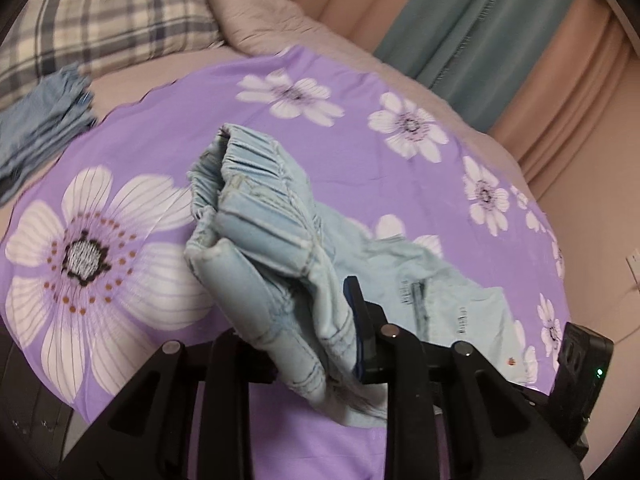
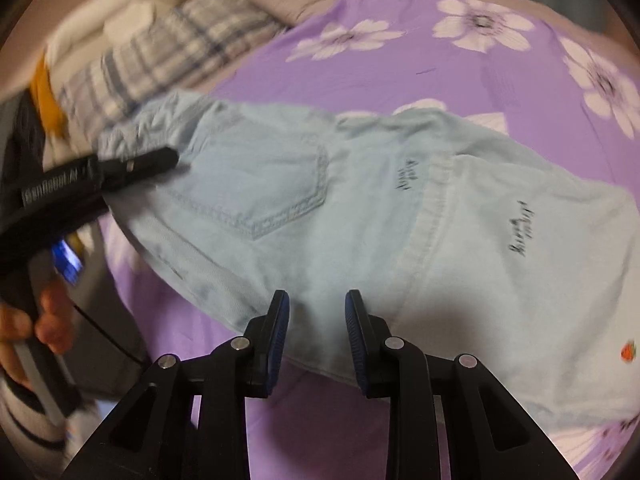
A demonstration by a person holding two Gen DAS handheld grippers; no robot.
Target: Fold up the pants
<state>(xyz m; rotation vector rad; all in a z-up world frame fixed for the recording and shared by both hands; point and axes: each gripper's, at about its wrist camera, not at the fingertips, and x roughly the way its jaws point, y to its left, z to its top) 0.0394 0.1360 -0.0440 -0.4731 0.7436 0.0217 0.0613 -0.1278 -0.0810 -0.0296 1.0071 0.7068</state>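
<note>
Light blue denim pants [image 2: 360, 208] lie on a purple flowered sheet [image 2: 500, 76], back pocket up. My left gripper [image 1: 304, 344] is shut on the pants' waist end [image 1: 256, 232] and holds the gathered waistband lifted off the sheet; it also shows in the right wrist view [image 2: 156, 160] at the pants' left end. My right gripper [image 2: 314, 320] is open, its jaws apart just above the near edge of the pants, holding nothing.
A plaid pillow [image 1: 112, 12] and a beige quilt [image 1: 260, 16] lie at the head of the bed. Folded blue clothes [image 1: 40, 128] sit at the left. Curtains [image 1: 500, 32] hang at the back right. The sheet's edge [image 2: 132, 304] drops off at left.
</note>
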